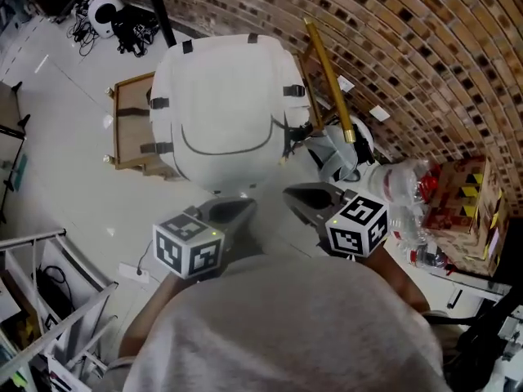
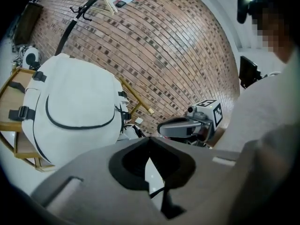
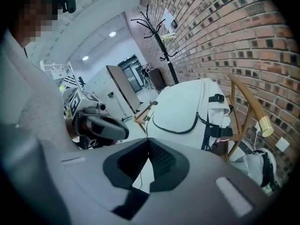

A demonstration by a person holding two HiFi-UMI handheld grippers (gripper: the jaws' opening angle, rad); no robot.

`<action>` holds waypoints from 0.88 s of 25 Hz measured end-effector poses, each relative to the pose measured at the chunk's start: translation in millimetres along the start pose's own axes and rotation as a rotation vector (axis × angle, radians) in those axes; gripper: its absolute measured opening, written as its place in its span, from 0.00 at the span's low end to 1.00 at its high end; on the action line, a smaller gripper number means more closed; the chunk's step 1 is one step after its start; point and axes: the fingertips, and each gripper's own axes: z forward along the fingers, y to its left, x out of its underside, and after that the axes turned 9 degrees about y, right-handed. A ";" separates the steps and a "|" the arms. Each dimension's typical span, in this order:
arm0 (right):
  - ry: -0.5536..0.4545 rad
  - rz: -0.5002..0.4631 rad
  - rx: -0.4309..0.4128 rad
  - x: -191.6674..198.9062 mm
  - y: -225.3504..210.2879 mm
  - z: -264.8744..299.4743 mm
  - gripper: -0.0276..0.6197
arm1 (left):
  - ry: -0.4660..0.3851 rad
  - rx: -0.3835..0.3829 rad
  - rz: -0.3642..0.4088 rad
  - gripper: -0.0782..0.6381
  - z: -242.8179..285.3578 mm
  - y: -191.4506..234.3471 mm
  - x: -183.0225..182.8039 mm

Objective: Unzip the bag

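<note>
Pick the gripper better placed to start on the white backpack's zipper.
Right, marginally: the right gripper aims almost straight at the backpack's curved front zipper; from the left gripper the bag sits off to one side. Both shut, empty, short of it.

- The head view looks steeply down over my chest (image 1: 286,333); the white bag (image 1: 222,104) stands ahead, well apart.
- The left gripper view looks along my left gripper (image 2: 149,138) toward the brick wall (image 2: 178,55), with the white bag at its left.
- The right gripper view looks along my right gripper (image 3: 149,140), with the white bag in the middle.
- All three views share the white bag; each gripper view also shows the other gripper.
</note>
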 end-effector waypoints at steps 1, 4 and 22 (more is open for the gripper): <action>-0.006 0.006 0.013 -4.8 -4.6 1.1 0.04 | 0.008 0.005 0.007 0.11 0.2 5.0 -2.4; -0.026 0.012 0.052 -18.3 -20.6 2.0 0.11 | 0.027 0.019 0.008 0.11 2.5 16.5 -12.4; 0.197 -0.271 0.294 -29.3 -153.4 49.7 0.19 | -0.019 -0.121 -0.159 0.11 20.1 54.7 -38.1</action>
